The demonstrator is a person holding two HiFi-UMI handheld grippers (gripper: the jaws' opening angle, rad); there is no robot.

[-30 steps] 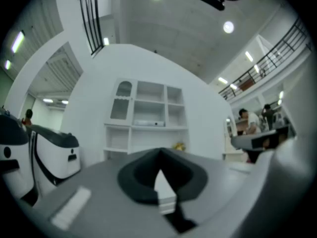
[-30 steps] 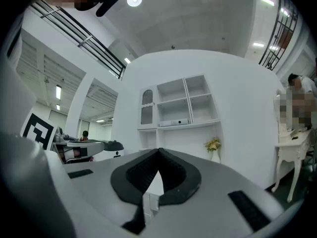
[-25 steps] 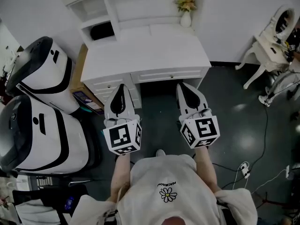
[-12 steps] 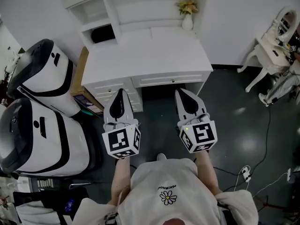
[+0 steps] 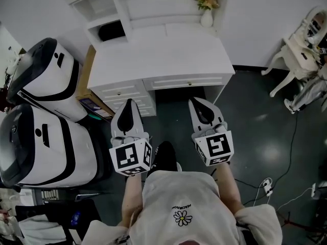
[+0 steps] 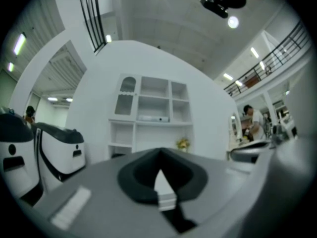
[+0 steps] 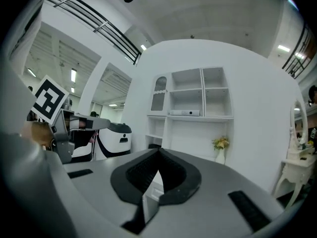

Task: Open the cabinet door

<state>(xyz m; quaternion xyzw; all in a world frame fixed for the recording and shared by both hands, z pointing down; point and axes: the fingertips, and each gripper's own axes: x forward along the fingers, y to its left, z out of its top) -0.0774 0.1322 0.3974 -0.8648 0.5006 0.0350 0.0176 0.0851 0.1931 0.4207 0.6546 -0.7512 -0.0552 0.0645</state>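
Lowered slightly since a second ago: right gripper (image 5: 196,103). Its fingers and those of the left gripper (image 5: 129,103): together, empty. Cabinet door (image 6: 127,97): arched, upright, above the worktop's (image 5: 163,50) back-left corner, well ahead and higher. I judge the left gripper nearer.

grippers (image 5: 129,103) (image 5: 197,102): 2 | white machines (image 5: 48,80) (image 5: 41,147): 2 | desk (image 5: 158,55): 1 | flower vase (image 5: 206,18): 1

A white desk (image 5: 163,55) is seen standing on the dark floor (image 5: 265,131), a small white vase (image 5: 207,18) with flowers is placed at the back right corner of its top, and two large white machines (image 5: 46,78) and a cable with a white plug (image 5: 265,186) are found on the floor.
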